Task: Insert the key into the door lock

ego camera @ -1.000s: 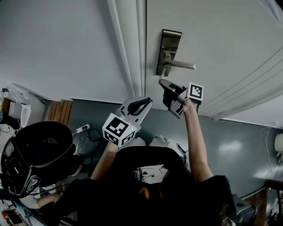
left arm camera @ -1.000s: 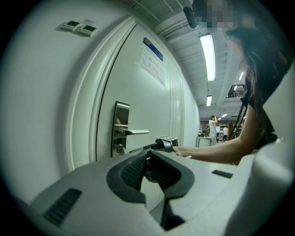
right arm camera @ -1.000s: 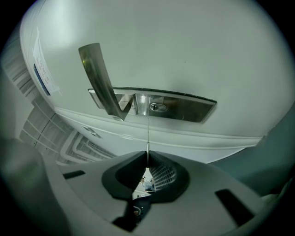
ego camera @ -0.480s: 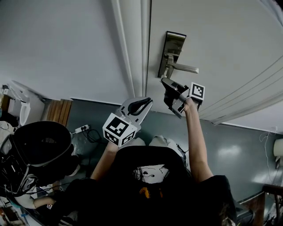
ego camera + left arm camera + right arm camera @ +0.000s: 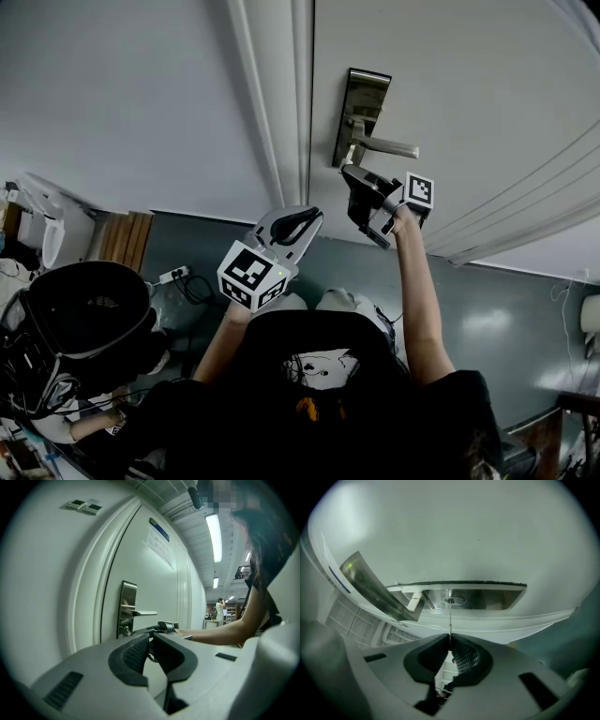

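Pinching thin metal key, right tool at lock.

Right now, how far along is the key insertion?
Done: the thin silver metal key is pinched in the right gripper. In hand: its tip is at the round keyhole in the steel lock plate. Remaining: pushing it fully in. The left gripper hangs shut, empty.

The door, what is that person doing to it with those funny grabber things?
A person holds a gripper in each hand. The right gripper pinches a key, and its thin blade reaches up to the keyhole in the metal lock plate, below the lever handle on the door. How far in it sits is hard to tell. The left gripper hangs back, shut and empty.
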The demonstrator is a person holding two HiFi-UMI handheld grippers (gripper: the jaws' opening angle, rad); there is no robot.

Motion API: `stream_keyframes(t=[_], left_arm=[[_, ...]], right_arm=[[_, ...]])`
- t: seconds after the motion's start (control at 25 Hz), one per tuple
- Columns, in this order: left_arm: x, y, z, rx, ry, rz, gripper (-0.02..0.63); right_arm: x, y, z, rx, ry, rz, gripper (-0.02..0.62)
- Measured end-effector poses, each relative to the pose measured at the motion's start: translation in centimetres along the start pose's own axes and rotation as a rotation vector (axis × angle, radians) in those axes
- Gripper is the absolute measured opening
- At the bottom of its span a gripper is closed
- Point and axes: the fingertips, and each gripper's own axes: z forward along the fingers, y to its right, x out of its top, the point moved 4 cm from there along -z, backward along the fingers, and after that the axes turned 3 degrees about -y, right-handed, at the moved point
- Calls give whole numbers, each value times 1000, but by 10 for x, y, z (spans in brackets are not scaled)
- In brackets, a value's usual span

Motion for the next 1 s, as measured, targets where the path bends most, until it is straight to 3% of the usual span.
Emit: stream_keyframes(t=[0.32, 0.8, 1.0], left_arm=[[1, -1, 9, 7, -1, -3, 32], [6, 1, 10, 7, -10, 0, 32], [9, 0, 12, 5, -8, -1, 32]], right_arm=[[6, 2, -9, 4, -26, 7, 20], [11, -2, -18, -23, 84, 43, 20], [12, -3, -16, -35, 69, 41, 20]])
